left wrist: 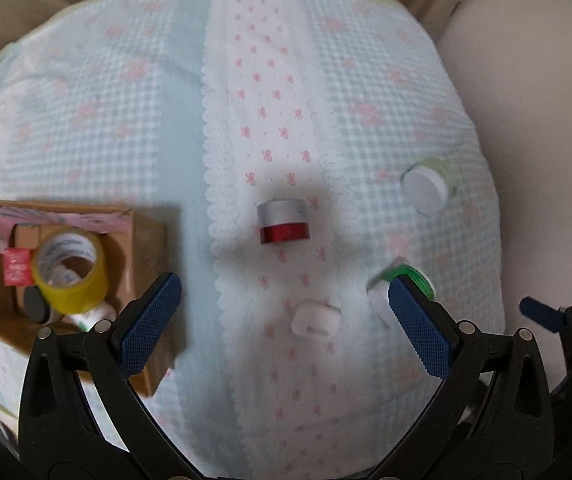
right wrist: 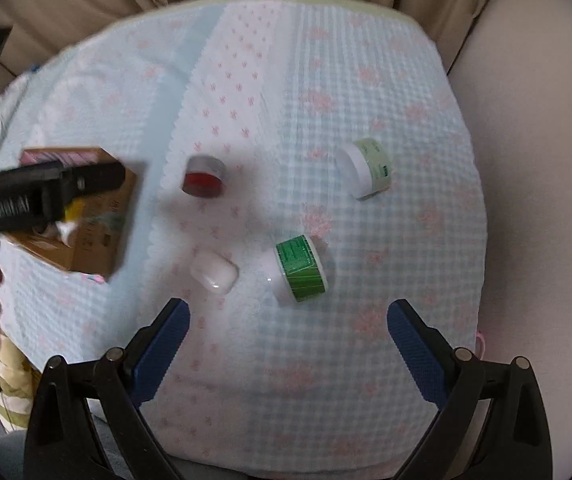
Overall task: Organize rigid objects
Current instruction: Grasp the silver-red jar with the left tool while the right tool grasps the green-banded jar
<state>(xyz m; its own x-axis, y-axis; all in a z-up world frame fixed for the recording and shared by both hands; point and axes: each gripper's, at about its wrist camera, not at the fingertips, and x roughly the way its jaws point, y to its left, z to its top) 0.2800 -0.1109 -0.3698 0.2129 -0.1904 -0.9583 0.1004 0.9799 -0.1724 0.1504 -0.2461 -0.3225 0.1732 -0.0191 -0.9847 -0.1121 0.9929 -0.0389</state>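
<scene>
Both my grippers, left (left wrist: 281, 316) and right (right wrist: 288, 342), gape empty; the green jar (right wrist: 300, 274) (on its side) could roll off the soft cloth (right wrist: 386, 240) if nudged.

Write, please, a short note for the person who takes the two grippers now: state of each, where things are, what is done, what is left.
Left gripper: open, empty, over the cloth beside the cardboard box.
Right gripper: open, empty, near the dark green jar.
Done: yellow tape roll and some small items are in the box.
Left on the cloth: red and silver tin, white case, dark green jar, pale green jar.
</scene>
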